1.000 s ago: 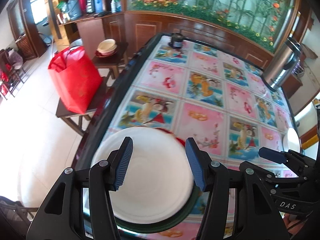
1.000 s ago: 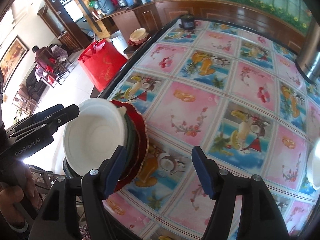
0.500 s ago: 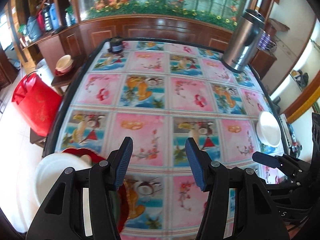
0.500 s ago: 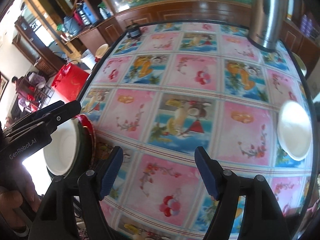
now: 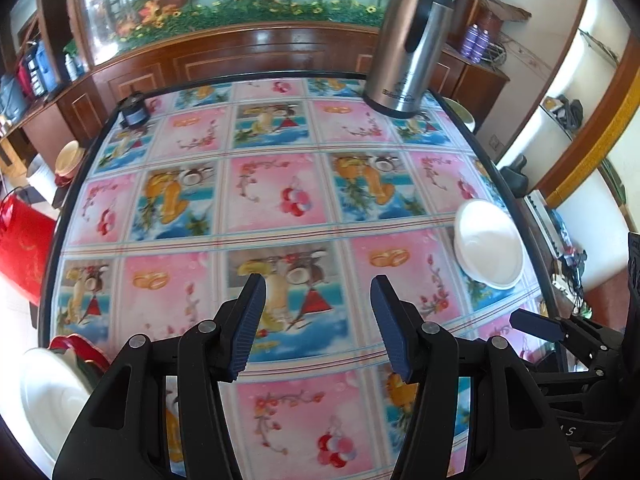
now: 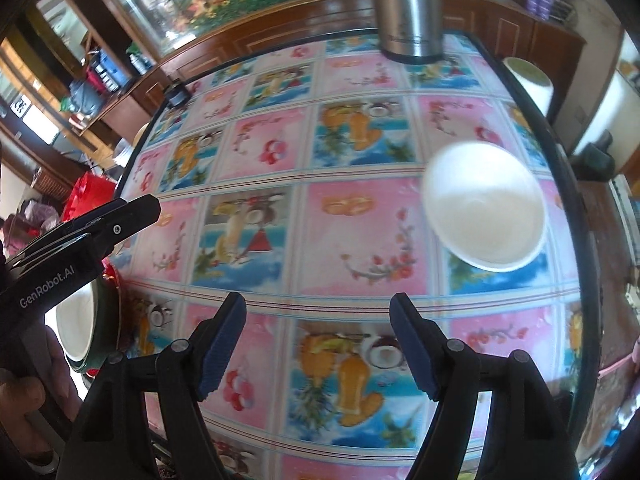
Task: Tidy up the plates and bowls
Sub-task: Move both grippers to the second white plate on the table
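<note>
Left gripper [image 5: 316, 320]: sitting wide open with nothing between the blue pads, hanging over the near middle of the table. From the right camera it's poking in at the left edge [image 6: 92, 232].

Right gripper [image 6: 318, 340]: jaws also spread apart and holding nothing, hovering over the near part of the table. Its tip is peeking into the left camera's lower right [image 5: 536, 326].

White bowl [image 6: 484, 208]: sitting by itself near the right edge of the table, well ahead of both grippers and off to their right [image 5: 488, 248]. Nothing is touching it.

Stack of dishes [image 5: 52, 396]: sitting at the near left corner of the table, a white dish on top with a dark green one and a red one showing under it [image 6: 100, 328].

Table [image 5: 280, 208]: wearing a glossy cloth with pink and blue fruit squares.

Steel flask [image 5: 412, 40]: standing upright at the far right of the table. There's print low on its body, but it's too blurry for me to read properly.

Writing: the left gripper's body is showing "GenRobot.AI" in the right camera. In the left camera, the right gripper is showing only the letters "AS" at the lower right.

Red bag [image 5: 20, 248]: sitting off the table on the left.
</note>
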Demonstrator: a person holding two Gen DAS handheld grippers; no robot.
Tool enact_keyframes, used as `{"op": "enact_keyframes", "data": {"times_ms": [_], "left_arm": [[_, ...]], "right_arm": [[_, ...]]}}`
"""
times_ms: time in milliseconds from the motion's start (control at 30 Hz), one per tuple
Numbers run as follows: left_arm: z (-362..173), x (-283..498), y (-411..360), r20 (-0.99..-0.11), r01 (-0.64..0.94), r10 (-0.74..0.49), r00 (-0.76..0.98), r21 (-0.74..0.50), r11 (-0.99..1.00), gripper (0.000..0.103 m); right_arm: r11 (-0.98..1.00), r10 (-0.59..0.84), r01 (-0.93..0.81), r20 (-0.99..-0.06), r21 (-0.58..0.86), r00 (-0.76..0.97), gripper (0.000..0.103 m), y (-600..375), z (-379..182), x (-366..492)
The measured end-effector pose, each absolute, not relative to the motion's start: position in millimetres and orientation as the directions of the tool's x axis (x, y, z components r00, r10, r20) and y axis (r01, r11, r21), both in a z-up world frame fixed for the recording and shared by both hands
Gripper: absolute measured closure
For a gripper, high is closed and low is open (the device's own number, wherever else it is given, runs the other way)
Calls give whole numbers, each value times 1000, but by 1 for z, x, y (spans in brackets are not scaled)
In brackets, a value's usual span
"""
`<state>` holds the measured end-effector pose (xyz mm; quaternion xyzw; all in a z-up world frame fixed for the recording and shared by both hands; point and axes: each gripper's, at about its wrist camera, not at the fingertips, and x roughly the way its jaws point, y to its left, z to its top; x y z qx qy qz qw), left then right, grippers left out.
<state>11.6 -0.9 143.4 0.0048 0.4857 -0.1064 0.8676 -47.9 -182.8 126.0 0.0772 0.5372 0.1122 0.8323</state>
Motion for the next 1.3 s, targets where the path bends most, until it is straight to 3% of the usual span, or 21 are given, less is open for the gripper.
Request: {"op": "enact_keyframes", "data": {"times_ms": [567, 1300], "left_arm": [[120, 36, -82, -871, 283, -219, 440, -97, 954, 48], [88, 72, -140, -894, 294, -236, 381, -125, 948, 48]], "right_arm": [[968, 202, 56, -892, 244, 404, 26, -273, 111, -46], [959, 127, 183, -907, 215, 401, 24, -346, 96, -17]]}}
